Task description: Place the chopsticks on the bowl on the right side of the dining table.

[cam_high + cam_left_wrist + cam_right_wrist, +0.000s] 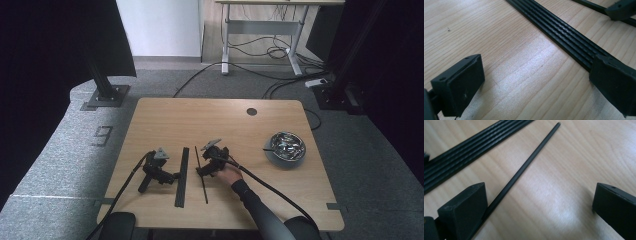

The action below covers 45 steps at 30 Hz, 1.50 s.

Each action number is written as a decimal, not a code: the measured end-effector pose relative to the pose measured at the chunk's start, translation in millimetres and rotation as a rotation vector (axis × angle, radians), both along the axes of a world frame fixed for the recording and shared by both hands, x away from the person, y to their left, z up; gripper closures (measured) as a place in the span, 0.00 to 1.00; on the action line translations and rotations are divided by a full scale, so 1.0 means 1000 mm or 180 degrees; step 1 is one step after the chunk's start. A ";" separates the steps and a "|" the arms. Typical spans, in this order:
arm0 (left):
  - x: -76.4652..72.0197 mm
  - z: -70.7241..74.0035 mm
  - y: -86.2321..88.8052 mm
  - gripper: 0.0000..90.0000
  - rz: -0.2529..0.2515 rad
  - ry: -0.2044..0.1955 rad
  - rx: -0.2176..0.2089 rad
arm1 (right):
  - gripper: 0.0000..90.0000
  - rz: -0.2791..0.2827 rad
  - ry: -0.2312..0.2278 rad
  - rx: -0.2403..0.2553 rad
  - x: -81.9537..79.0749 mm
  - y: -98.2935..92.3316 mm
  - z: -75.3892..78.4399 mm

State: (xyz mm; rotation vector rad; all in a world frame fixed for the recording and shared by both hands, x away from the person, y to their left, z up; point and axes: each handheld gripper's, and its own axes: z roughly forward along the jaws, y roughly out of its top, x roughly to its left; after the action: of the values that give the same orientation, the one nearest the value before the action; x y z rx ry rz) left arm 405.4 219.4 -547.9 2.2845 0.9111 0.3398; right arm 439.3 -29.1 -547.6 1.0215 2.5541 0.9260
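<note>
One thin black rod [201,173] and one flat ribbed black strip [182,176] lie on the wooden bench [160,120]. Right hand-held gripper [205,170], spread, straddles the rod; left hand-held gripper [172,176], spread, touches the strip.

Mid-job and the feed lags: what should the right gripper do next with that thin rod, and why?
Probably shift the right gripper sideways to centre the thin rod, then close. Its jaws stand wide open low over the table, and the rod lies against the left jaw rather than midway. The left gripper is open by the ribbed strip.
</note>
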 end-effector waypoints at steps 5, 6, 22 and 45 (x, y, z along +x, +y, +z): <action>0.000 0.000 0.000 0.00 -0.0001 0.0000 0.0001 | 0.00 -0.0060 -0.0024 0.0033 0.007 -0.001 -0.001; 0.000 0.000 0.000 0.00 -0.0001 0.0000 0.0001 | 0.00 -0.0076 -0.0028 0.0022 0.007 -0.002 -0.001; 0.000 0.000 0.000 0.00 0.0003 0.0002 -0.0003 | 0.00 -0.0174 -0.0040 0.0020 0.000 -0.036 -0.002; 0.000 0.000 0.000 0.00 0.0001 0.0000 -0.0002 | 0.00 -0.0270 -0.0008 -0.0009 -0.029 -0.097 -0.002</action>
State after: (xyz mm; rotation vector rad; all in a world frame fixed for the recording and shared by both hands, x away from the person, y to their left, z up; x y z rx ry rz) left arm 405.4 219.4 -548.0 2.2838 0.9115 0.3398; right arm 410.1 -126.4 -549.2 1.1178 2.4882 0.9006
